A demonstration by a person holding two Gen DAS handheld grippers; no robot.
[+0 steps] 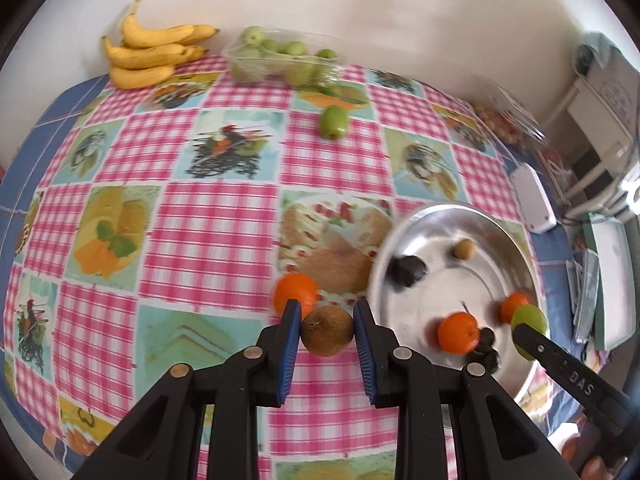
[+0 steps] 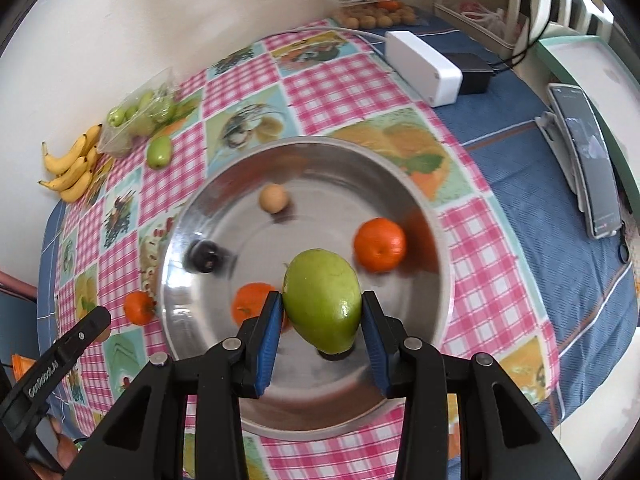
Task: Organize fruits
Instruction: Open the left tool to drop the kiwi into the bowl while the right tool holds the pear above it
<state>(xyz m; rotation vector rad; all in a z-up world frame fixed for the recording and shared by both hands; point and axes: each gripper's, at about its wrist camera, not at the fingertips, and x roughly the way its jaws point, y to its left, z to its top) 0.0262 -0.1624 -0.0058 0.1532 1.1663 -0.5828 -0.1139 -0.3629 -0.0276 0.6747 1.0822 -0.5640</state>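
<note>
Left tongs point(image 1: 327, 336) sit low in the left wrist view, blue pads pressed on either side of a brown kiwi point(image 1: 328, 330) and holding it above the checked table point(image 1: 200, 232). Just behind the kiwi, at 11 o'clock from it, a mandarin point(image 1: 295, 292) lies on the cloth. At 3 o'clock stands a steel bowl point(image 1: 404, 236) containing a dark plum point(image 1: 407, 272), a small tan fruit point(image 1: 464, 249), 2 mandarins point(image 1: 458, 332) and another dark fruit partly hidden near the bowl's front. Over the bowl's near right part the right tongs point(image 1: 530, 334) carry a green fruit point(image 1: 530, 320). Far off at 12 o'clock lie a loose green fruit point(image 1: 333, 121) and a clear tray of green fruits point(image 1: 280, 60), with bananas point(image 1: 152, 56) at 10 o'clock. From the right wrist view, the right tongs point(image 2: 322, 312) are closed narrowly around the green fruit, which hangs above the bowl's near half. Inside, the tan fruit lies at 11 o'clock, the plum at 9 o'clock, 1 mandarin at 2 o'clock and another just left of the tongs. Outside the rim at 8 o'clock lies the loose mandarin, beside the left tongs' arm. A white box point(image 2: 424, 66) and a phone point(image 2: 588, 160) lie toward 1 and 3 o'clock.
</note>
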